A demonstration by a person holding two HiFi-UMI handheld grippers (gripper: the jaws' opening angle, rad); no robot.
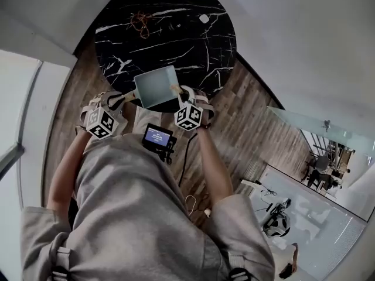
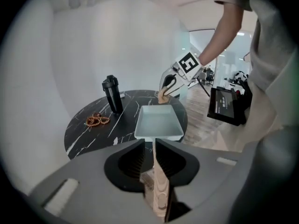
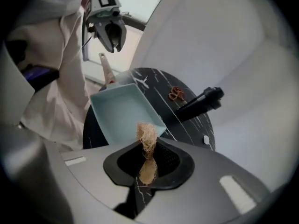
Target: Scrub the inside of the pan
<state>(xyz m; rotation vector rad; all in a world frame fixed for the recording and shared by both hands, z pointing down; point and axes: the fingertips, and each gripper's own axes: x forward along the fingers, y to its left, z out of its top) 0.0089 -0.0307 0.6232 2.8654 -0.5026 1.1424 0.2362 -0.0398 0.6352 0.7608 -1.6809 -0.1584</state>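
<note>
Head view, we see the pale blue pan (image 1: 155,86) at the near edge of the black marble table (image 1: 176,22), left gripper (image 1: 125,96) and right gripper (image 1: 177,89) at its near side, left gripper view, jaws slightly apart around the pan's wooden handle (image 2: 157,190), right gripper view, jaws clamped on a fibre scrubber (image 3: 147,135) beside the pan.

small white item (image 1: 204,18) on table (image 1: 170,40) too small to identify
</note>
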